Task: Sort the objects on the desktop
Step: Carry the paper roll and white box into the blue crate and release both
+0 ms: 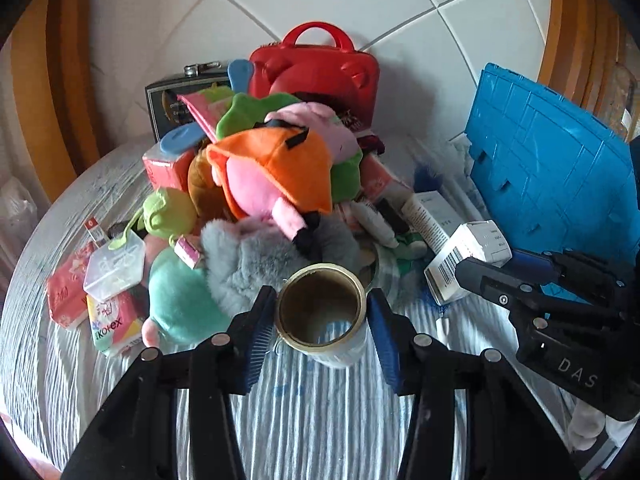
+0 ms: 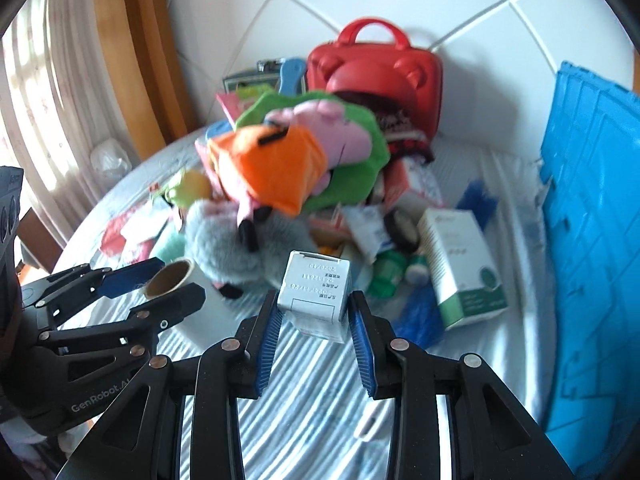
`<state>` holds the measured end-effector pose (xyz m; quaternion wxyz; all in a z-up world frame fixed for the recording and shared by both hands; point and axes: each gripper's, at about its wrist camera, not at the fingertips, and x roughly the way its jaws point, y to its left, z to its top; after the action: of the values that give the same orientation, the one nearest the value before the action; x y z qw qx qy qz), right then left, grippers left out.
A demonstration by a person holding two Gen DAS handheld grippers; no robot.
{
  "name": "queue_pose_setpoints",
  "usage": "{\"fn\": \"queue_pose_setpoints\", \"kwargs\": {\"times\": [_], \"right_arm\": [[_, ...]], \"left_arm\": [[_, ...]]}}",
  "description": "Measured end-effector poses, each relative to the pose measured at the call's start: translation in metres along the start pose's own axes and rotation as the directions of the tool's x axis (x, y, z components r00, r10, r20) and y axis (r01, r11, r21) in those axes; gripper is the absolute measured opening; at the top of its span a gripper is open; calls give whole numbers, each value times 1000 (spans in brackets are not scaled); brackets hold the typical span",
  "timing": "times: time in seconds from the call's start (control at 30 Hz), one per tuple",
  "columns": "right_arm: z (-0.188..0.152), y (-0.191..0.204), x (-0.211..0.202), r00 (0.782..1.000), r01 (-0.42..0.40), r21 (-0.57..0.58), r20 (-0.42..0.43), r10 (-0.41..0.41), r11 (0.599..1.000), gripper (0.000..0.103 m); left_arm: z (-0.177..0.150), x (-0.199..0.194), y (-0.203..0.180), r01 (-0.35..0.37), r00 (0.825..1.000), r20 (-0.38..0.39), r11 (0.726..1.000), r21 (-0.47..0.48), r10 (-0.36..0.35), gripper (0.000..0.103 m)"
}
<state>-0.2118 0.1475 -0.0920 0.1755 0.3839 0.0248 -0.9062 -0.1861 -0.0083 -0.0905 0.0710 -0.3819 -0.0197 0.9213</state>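
Observation:
My left gripper [image 1: 322,298] is shut on a roll of clear tape [image 1: 322,312] with a brown core, its blue pads pressing both sides, and holds it above the striped cloth. The right wrist view shows the same tape roll [image 2: 172,276] in the left gripper [image 2: 178,280] at the left. My right gripper [image 2: 316,298] is shut on a small white box [image 2: 316,300] with printed text, also held off the cloth. That white box [image 1: 466,262], barcode showing, appears in the left wrist view between the right gripper's fingers [image 1: 486,280].
A pile of plush toys [image 1: 272,176] fills the middle, a grey furry one [image 1: 248,260] nearest. A red carry case [image 1: 320,76] stands behind. A blue crate [image 1: 548,168] is at the right. Tissue packs [image 1: 108,320] lie left and a white-green box [image 2: 460,268] lies right.

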Motion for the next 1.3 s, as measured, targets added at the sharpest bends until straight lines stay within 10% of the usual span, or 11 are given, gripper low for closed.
{"fn": "queue_pose_setpoints", "kwargs": {"times": [0.5,1.07,1.3], "right_arm": [[47,-55,-117,957,140,28,253,-143,990,30],[42,-212,-310,766,425,273,399,-504,863,30],[5,-280,-325,753,497,327,298,-587,804,30]], "left_arm": [[86,-68,-97,46,957,280,993,111,-76,45],[155,-155,-309,201,834,435,921,333,-339,45],[144,-145,-405,234,864,328,881,411,-382,45]]}}
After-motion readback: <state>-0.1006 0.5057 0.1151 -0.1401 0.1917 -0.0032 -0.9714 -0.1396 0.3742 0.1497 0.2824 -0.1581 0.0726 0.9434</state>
